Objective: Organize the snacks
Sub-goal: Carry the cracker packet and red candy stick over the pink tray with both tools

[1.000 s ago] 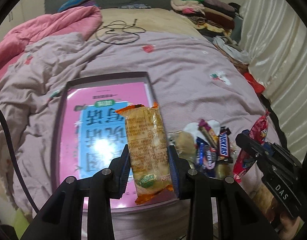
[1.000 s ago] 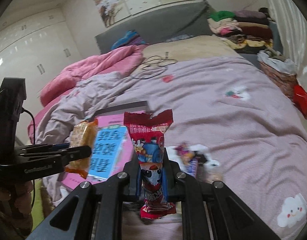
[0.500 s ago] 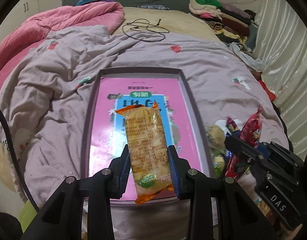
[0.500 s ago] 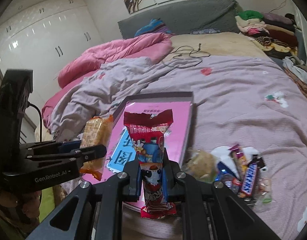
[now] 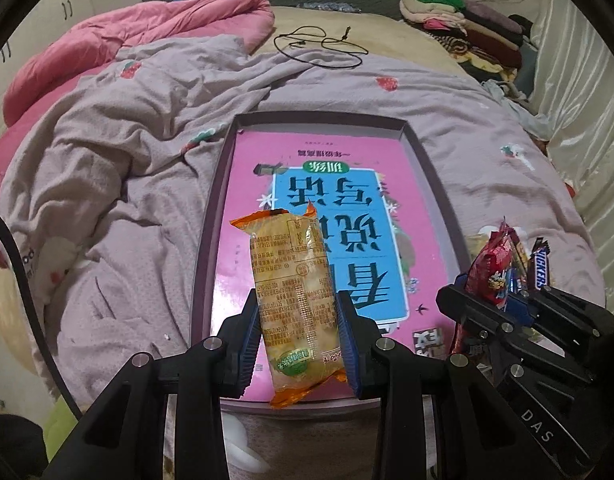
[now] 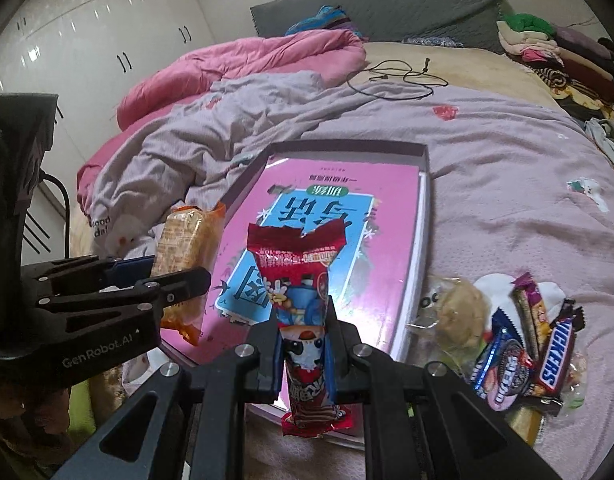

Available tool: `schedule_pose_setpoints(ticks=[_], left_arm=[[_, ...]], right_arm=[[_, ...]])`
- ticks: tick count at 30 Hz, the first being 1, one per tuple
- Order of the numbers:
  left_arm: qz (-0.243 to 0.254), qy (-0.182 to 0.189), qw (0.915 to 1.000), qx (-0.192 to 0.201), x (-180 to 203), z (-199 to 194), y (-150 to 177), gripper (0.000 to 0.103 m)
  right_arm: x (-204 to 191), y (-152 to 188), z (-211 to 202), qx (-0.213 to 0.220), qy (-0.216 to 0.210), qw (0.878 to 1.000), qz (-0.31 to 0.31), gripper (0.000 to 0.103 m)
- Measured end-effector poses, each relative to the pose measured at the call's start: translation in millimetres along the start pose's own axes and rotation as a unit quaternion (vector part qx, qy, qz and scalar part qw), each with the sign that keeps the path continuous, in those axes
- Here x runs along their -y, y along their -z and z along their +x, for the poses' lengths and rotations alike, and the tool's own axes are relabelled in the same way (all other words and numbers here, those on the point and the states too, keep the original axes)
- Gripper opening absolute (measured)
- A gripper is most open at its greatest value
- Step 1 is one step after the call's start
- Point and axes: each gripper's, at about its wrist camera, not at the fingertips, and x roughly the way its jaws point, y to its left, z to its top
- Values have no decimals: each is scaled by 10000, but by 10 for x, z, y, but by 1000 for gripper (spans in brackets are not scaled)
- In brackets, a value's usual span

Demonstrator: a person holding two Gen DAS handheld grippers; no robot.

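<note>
My left gripper [image 5: 301, 338] is shut on a yellow-orange snack packet [image 5: 293, 280], held upright over the near end of a shallow box [image 5: 427, 160] with a pink and blue printed bottom. My right gripper [image 6: 305, 354] is shut on a red snack packet [image 6: 301, 280] with cartoon print, above the box's near right corner [image 6: 421, 208]. In the right wrist view the left gripper [image 6: 119, 296] and its yellow packet [image 6: 187, 248] show at the left. The red packet [image 5: 491, 268] appears at the right of the left wrist view.
A pile of loose snacks [image 6: 519, 332], with a Snickers bar and an Oreo pack, lies on the lilac bedspread [image 6: 507, 184] right of the box. A rumpled pink duvet [image 5: 127, 40], a black cable [image 5: 319, 46] and stacked clothes [image 5: 467, 28] lie further back.
Both grippers have carried their packets leftward from the snack pile to over the box, and lower. The box now fills the middle of both views. Grips are unchanged.
</note>
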Motion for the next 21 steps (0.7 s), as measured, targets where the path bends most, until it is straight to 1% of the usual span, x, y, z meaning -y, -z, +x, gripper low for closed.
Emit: schedule_pose_setpoints(ticks=[4,6,14,21], left_arm=[[73,-135,9999,-14,-7,71,34,37],[27,-80,9999,-86,-23,116,49,37],[3,-121,9997,-229,-47,247,84,37],[-4,-137,9994,-319,-49,308,94,37]], right_arm=[[-12,15,100,-128,40,9999,-19,16],[-8,34,143,-204,61,9998,-17,16],[52,92,276,-448,170,9989,20,16],[63,114,318,-492,193,9986,30,17]])
